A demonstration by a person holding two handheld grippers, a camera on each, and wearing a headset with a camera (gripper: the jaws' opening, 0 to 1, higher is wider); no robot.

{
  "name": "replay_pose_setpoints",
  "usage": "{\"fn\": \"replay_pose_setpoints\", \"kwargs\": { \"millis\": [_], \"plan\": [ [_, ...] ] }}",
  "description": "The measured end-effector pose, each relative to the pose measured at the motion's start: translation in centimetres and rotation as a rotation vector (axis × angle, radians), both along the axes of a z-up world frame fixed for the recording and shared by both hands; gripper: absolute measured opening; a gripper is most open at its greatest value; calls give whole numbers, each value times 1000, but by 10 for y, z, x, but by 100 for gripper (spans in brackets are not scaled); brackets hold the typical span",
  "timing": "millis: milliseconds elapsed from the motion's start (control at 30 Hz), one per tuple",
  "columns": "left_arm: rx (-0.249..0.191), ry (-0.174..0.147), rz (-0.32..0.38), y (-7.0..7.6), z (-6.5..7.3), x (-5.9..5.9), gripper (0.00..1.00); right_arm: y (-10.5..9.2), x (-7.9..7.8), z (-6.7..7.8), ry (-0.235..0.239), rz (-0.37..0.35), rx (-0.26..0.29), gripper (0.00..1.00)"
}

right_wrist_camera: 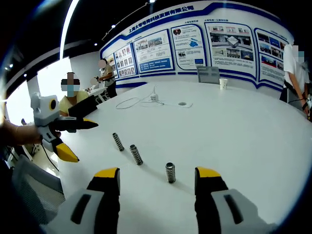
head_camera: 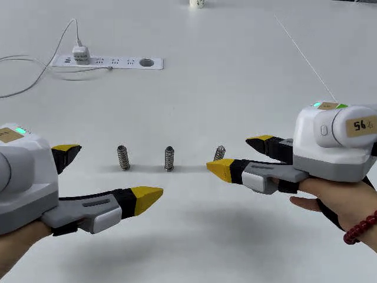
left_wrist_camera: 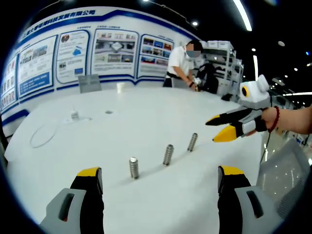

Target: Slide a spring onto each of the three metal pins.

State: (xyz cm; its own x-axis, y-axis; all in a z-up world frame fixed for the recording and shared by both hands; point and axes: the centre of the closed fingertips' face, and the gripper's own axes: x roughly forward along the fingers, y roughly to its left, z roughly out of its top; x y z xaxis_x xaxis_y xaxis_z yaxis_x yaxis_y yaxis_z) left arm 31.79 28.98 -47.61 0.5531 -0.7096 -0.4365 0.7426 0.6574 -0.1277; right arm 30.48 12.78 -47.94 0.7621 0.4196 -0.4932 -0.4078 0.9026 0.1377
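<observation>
Tan label on the right tongs (head_camera: 228, 153) reads "95" as we see it. Writing on the wall posters (left_wrist_camera: 117, 48) is too small to read. Three grey coil springs (head_camera: 169, 158) stand in a row on the white counter (head_camera: 235, 88), between both tongs; the rightmost leans. Left tongs (head_camera: 118, 170) wide, empty. Right tongs wide, empty, tips just beside the leaning spring.
</observation>
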Motion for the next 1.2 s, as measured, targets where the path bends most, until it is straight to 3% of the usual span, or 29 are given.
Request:
{"fn": "replay_pose_setpoints", "kwargs": {
  "millis": [1200],
  "plan": [
    [32,27,8,9,-5,-6,100,3,-20,-8,52,18,1,74]
  ]
}}
